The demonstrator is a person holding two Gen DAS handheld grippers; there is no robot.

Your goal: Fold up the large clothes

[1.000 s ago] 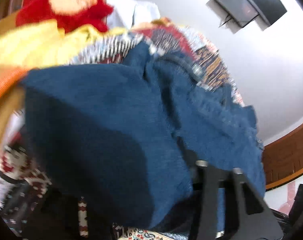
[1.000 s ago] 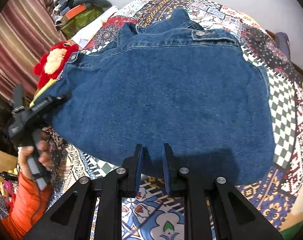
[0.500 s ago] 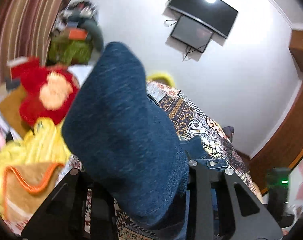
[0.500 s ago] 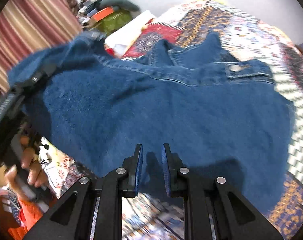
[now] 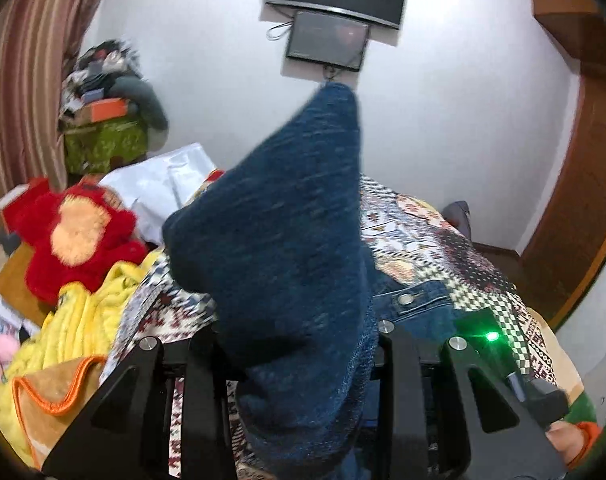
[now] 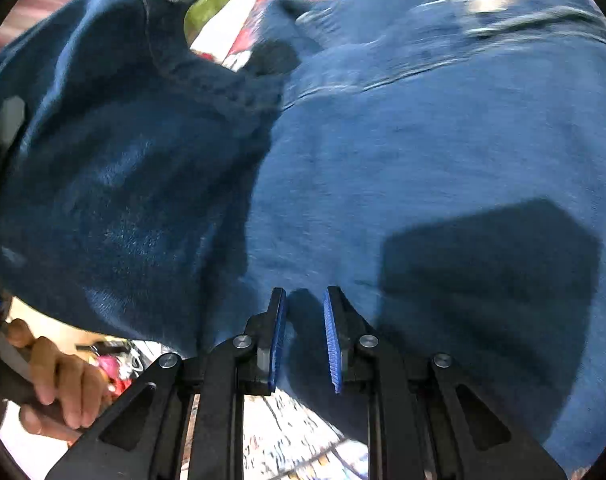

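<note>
Left hand-held gripper [image 5: 299, 360] clamps denim jacket [image 5: 287, 240] — fingertips hidden — blurred.

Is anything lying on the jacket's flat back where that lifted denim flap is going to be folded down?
Nothing visible does. The left gripper holds the flap raised over the jacket, whose spread back looks bare. Only the right gripper, shut and empty, hovers at its near edge and casts a shadow.
</note>
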